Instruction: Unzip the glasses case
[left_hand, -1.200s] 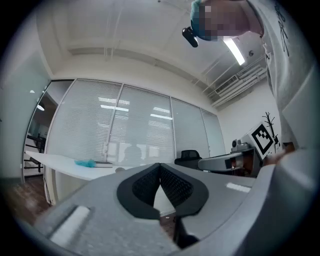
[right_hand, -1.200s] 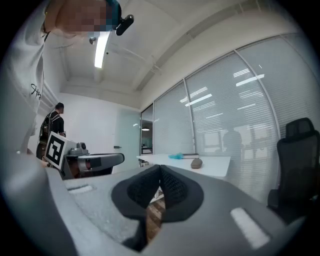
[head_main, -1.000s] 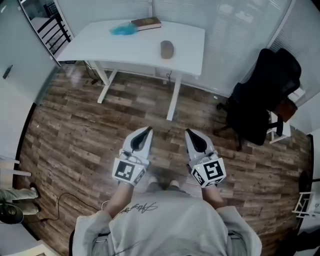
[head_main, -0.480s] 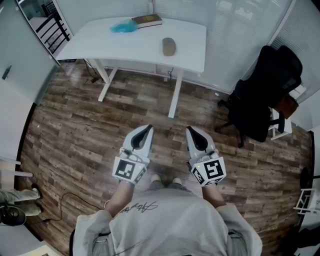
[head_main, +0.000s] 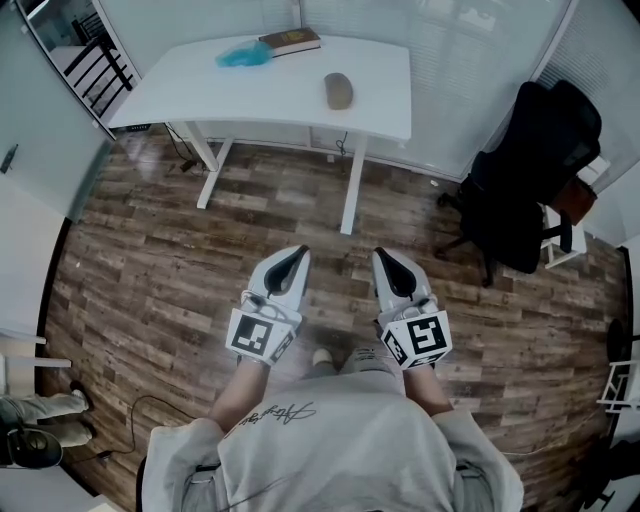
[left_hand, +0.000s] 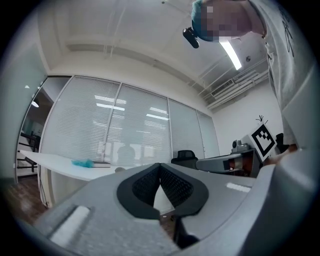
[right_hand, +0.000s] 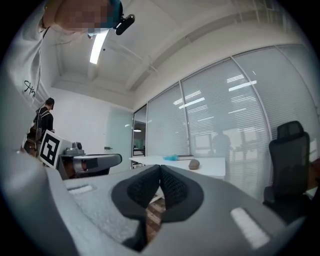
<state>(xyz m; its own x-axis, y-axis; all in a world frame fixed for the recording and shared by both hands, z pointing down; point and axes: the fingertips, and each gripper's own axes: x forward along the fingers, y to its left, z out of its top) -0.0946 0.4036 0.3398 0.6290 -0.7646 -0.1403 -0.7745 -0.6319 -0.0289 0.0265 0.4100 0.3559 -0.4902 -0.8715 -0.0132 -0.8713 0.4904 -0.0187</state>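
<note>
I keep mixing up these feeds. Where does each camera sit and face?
Head view: on the person's head, facing steeply down at floor and table; shows shirt, left gripper, right gripper.
Left gripper view: on that gripper, looking level along its shut jaws toward the table; shirt at right.
Right gripper view: on that gripper, level along its shut jaws toward table and chair; shirt upper left.
Shared: all three show the table; each gripper view catches the other gripper.

No word or number is legible: the looping cursive script on the person's shirt (head_main: 275, 415) is too small to read, and the marker cube (head_main: 258, 338) on the left gripper (head_main: 295, 252), like the right gripper (head_main: 382, 255), bears only black-and-white square patterns.
</note>
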